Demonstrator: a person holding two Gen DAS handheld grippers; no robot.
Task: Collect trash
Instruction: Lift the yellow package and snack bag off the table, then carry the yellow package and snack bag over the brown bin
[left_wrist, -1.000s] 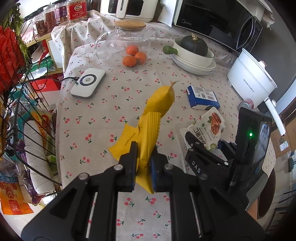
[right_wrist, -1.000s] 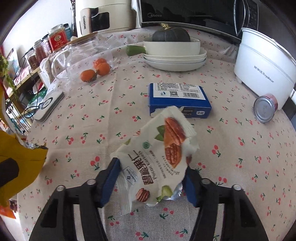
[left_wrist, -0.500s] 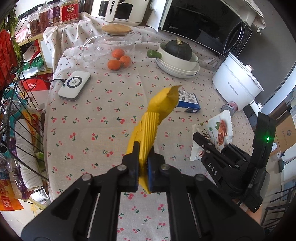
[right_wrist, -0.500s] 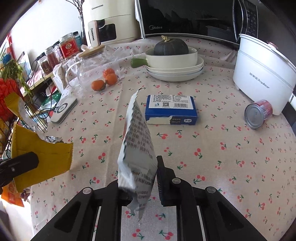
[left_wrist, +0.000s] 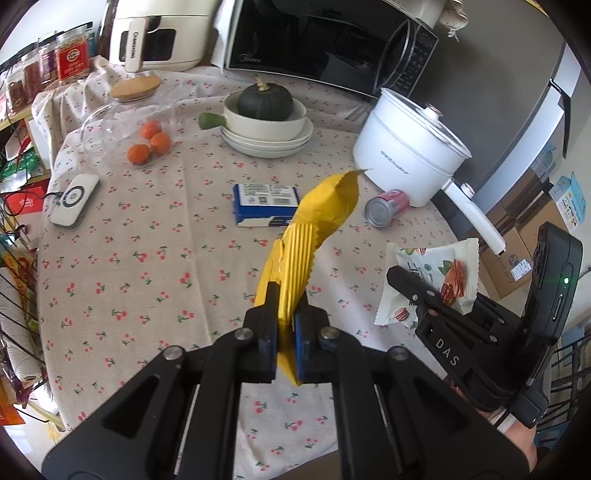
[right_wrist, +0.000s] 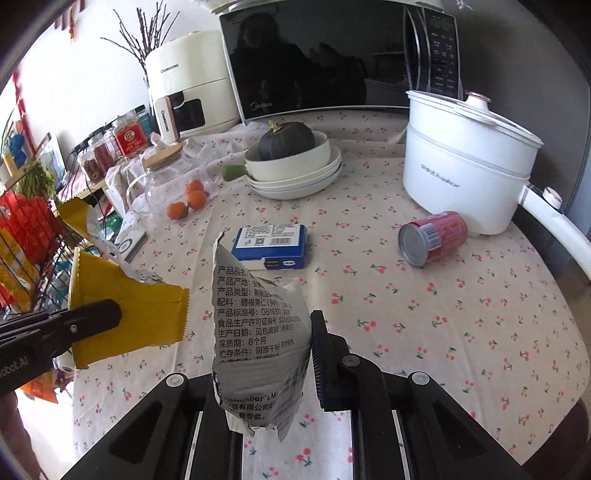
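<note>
Above the tabletop, the left tool clamps a yellow wrapper and the right tool pinches a Member's Mark nut packet, near the Royalstar pot.

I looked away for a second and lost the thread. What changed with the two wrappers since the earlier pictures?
The right gripper closed on the white nut packet and lifted it off the tablecloth. The left gripper, already clamping the yellow wrapper, raised it clear too. The blue box and red can stayed put.
</note>
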